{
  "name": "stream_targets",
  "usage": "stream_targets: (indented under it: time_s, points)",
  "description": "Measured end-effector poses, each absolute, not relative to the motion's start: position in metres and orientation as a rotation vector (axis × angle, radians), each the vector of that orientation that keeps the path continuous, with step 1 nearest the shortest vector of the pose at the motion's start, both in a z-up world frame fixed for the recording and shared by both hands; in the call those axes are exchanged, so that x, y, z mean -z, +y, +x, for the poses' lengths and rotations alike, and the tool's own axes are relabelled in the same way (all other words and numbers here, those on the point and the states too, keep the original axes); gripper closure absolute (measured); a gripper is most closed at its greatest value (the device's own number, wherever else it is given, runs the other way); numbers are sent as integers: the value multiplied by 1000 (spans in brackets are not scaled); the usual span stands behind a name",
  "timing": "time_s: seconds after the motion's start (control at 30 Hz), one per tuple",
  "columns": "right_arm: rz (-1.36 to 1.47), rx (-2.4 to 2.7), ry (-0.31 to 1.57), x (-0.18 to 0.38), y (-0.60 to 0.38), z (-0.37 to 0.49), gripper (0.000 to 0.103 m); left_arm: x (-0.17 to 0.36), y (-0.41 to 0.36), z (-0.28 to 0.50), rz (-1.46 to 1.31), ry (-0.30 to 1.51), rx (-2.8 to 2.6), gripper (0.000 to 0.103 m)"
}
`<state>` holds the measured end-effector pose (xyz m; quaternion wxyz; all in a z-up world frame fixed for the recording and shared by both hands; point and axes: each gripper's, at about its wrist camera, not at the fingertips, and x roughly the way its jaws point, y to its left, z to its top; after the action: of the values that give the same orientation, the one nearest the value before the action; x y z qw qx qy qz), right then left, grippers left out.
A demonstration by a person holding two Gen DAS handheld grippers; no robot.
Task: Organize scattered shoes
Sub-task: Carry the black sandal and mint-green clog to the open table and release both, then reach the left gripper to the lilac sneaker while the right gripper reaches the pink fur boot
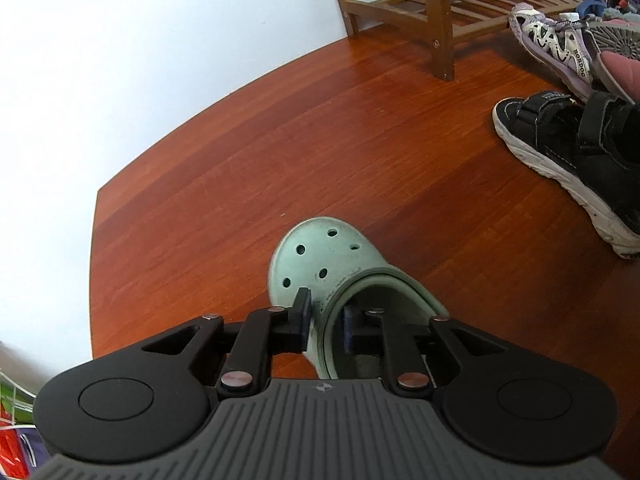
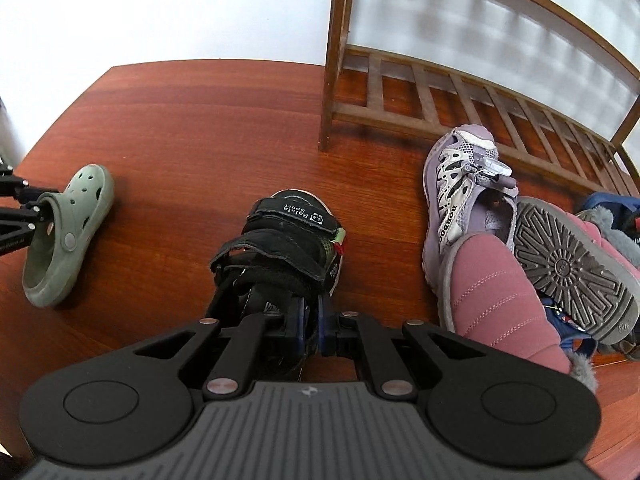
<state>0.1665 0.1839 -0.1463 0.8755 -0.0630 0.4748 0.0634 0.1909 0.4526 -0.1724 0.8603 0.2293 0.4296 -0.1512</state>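
A pale green clog [image 1: 320,256] lies on the red-brown wooden surface, toe pointing away. My left gripper [image 1: 326,320] is shut on the clog's left side wall, one finger outside and one inside the opening. The right wrist view shows the same clog [image 2: 68,232] at far left with the left gripper's fingers [image 2: 24,208] on it. My right gripper [image 2: 313,328] is shut on the rear of a black strap sandal [image 2: 288,240]. That sandal [image 1: 568,152] also appears at the right of the left wrist view.
A brown slatted wooden shoe rack [image 2: 332,80] stands behind the shoes, its lower shelf [image 1: 460,4] bare. A purple and white sandal [image 2: 460,192], pink boots [image 2: 492,288] and a blue shoe [image 2: 608,204] are piled to the right. The wood surface ends at a white area [image 1: 60,160] on the left.
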Motion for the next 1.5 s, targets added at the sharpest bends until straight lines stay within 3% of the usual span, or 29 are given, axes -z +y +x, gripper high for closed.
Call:
stream_targets:
  time_s: [0.03,0.1,0.13,0.27,0.37,0.63,0.97,1.5]
  points:
    - [-139,-135,992,147,184,166,95,172,452,191,477,904,314,70]
    - [-153,-140,993,147,186,165,92,173,450,191,468,910,293,27]
    - [-154,-144,998,147,186,165,88,172,450,191,461,907,271,25]
    - [-153,-166,1011,144,186,159,63,169,454,190,400,928,262,22]
    - [-148,-179,1005,136,183,152,53,162,459,187,351,940,248,19]
    - [-114,-146,979,105,153,136,37,127,449,167,282,888,205,16]
    - [-73,-82,943,64,107,118,37,92,382,161,235,868,282,16]
    - [-95,-80,951,60,-30,146,37,84,211,178,235,854,384,17]
